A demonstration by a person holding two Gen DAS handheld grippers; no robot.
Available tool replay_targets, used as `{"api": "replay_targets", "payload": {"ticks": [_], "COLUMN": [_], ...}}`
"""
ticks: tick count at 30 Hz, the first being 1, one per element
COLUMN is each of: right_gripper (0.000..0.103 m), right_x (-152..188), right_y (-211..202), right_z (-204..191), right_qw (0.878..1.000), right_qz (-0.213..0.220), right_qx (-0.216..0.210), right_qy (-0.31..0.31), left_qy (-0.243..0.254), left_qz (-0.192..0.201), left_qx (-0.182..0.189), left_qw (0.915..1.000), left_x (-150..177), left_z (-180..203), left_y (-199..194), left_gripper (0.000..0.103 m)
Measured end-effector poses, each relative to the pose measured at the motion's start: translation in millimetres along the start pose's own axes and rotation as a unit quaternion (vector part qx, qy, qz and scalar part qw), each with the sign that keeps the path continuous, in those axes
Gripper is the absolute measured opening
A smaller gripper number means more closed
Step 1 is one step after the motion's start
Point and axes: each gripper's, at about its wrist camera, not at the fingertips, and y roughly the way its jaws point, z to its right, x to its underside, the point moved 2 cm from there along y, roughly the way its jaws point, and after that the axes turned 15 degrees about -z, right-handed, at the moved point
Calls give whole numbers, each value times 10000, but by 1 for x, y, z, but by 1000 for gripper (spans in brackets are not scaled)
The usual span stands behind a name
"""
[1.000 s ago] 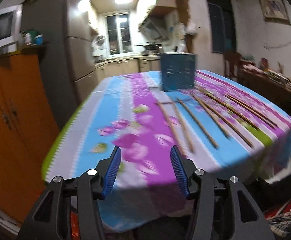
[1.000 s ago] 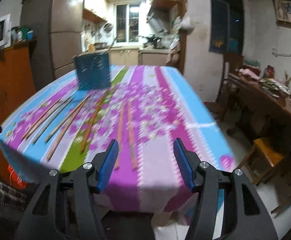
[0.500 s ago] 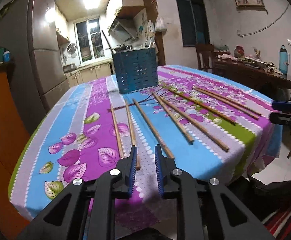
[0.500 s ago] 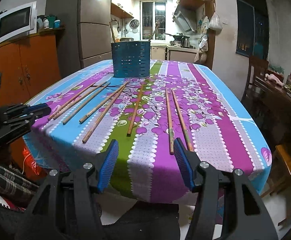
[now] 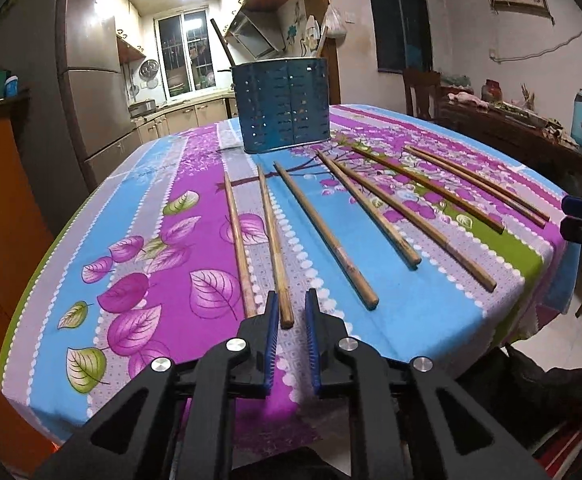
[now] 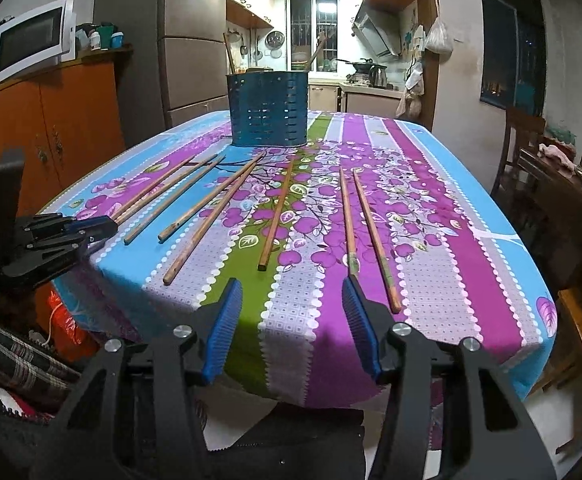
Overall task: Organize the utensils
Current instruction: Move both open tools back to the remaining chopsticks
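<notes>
Several wooden chopsticks lie spread on the flowered tablecloth point(image 5: 411, 300) in front of a blue perforated utensil holder point(image 5: 285, 108) point(image 6: 269, 108), which has a few sticks standing in it. My left gripper point(image 5: 291, 296) is at the table's near edge, also visible as the left gripper point(image 6: 91, 226). Its jaws are closing, with the near end of one chopstick point(image 5: 273, 236) in the narrow gap; the pads do not press it. My right gripper point(image 6: 291, 282) hovers at the edge, jaws wide but closing, nothing between them. A chopstick point(image 6: 347, 216) ends just beyond its right fingertip.
An orange cabinet point(image 6: 71, 120) with a microwave point(image 6: 31, 46) stands left of the table, beside a fridge point(image 5: 95, 92). On the right are a wooden chair point(image 6: 519, 140) and a cluttered side table point(image 5: 523, 132). A plaid cloth point(image 6: 15, 356) lies low at the left.
The left gripper came forward and down to the chopstick's near end and its jaws narrowed from wide to a slim gap. The right gripper neared the table edge and narrowed slightly.
</notes>
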Motion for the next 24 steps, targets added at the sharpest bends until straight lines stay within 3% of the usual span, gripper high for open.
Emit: {"api": "replay_targets", "payload": {"ticks": [7,19,24], "right_gripper": [36,34,30], "right_x": [-3,-3,-1], "right_y": [6,14,12], "right_z": [-5,-16,-11], "right_qw": [9999,9994,9995], "right_qz": [-18,-74,20], "right_qx": [-67,-180,232], "right_qy": [-100,-283,-208], "left_qy": [41,-345,-338], "left_qz": [128,309,386], "left_qx": [-175,-92,-158], "left_qw": [9998,9989,9986], "left_x": [3,7,10], "left_z": [8,6,7], "left_y": [0,0,0], "left_gripper": [10,9,9]}}
